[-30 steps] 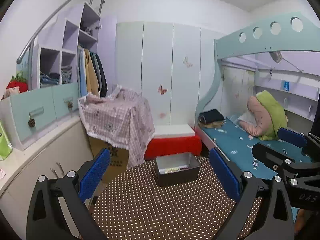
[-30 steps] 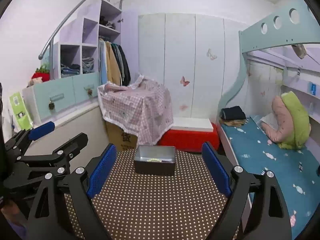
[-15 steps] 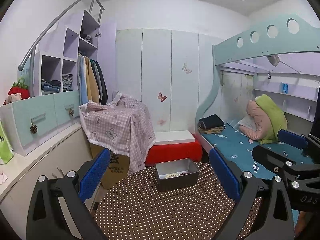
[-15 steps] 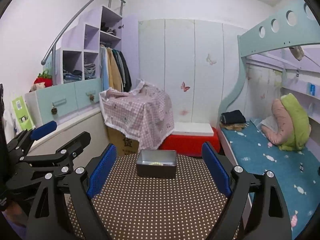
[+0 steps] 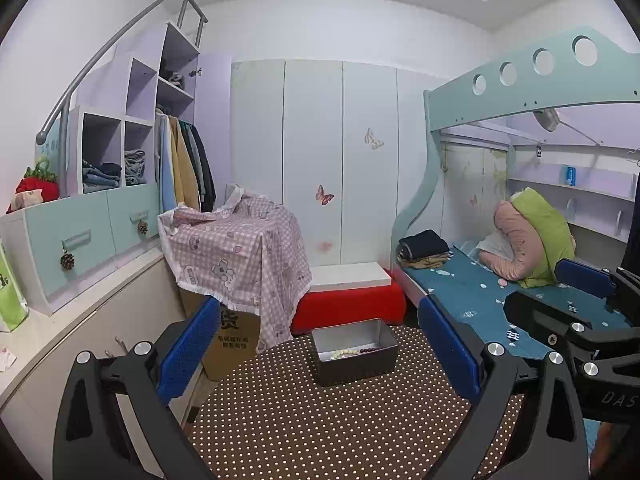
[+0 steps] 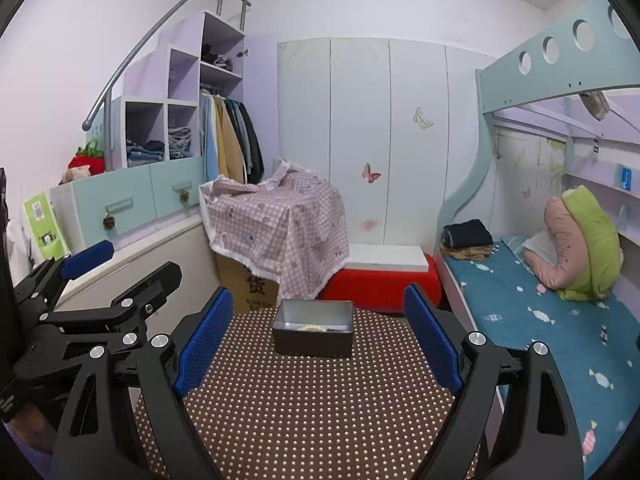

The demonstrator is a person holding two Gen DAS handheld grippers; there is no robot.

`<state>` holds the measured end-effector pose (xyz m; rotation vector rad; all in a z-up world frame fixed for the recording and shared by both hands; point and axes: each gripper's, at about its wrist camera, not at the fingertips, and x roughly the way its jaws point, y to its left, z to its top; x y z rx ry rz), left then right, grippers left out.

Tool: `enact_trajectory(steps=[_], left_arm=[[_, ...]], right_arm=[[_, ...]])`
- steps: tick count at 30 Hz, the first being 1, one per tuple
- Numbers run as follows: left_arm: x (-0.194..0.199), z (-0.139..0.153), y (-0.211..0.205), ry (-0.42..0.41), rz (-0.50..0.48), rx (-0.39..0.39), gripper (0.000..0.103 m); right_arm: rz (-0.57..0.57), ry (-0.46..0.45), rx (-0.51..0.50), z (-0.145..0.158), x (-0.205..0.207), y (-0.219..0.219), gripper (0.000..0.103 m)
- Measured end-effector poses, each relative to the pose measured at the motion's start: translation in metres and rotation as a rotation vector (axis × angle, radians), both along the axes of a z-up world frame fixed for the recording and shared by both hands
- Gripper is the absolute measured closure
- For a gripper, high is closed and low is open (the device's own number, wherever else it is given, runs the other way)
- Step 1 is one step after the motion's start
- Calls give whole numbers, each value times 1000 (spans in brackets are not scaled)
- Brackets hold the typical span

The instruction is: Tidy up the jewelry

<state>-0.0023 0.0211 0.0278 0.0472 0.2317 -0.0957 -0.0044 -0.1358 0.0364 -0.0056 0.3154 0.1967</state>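
A grey metal tray (image 5: 354, 364) (image 6: 313, 342) stands at the far end of a brown polka-dot table (image 5: 320, 428) (image 6: 312, 408). Inside it lie pale and dark bead strings (image 5: 352, 353) (image 6: 316, 328). My left gripper (image 5: 320, 354) is open, its blue pads wide apart, short of the tray with nothing between them. My right gripper (image 6: 318, 340) is open too, also short of the tray and empty. Each gripper shows at the edge of the other's view, the right gripper (image 5: 580, 300) on the right and the left gripper (image 6: 92, 268) on the left.
Beyond the table stand a cardboard box (image 6: 250, 286) under a checked cloth (image 6: 280, 220), a red stool with a white top (image 6: 384, 276), and white wardrobe doors. A blue-sheeted bed (image 6: 540, 320) runs along the right, a white counter (image 5: 60, 332) along the left.
Both views have tilted slightly upward, so the tray and table sit lower in the picture. The grippers stay open and nothing was picked up.
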Motion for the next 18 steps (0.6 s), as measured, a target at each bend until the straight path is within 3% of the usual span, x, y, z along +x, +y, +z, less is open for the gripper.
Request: enact_trajectory(steps=[18], left_arm=[[2, 1, 4, -3, 3, 4, 7]], right_arm=[[8, 8, 8, -1, 5, 1, 19]])
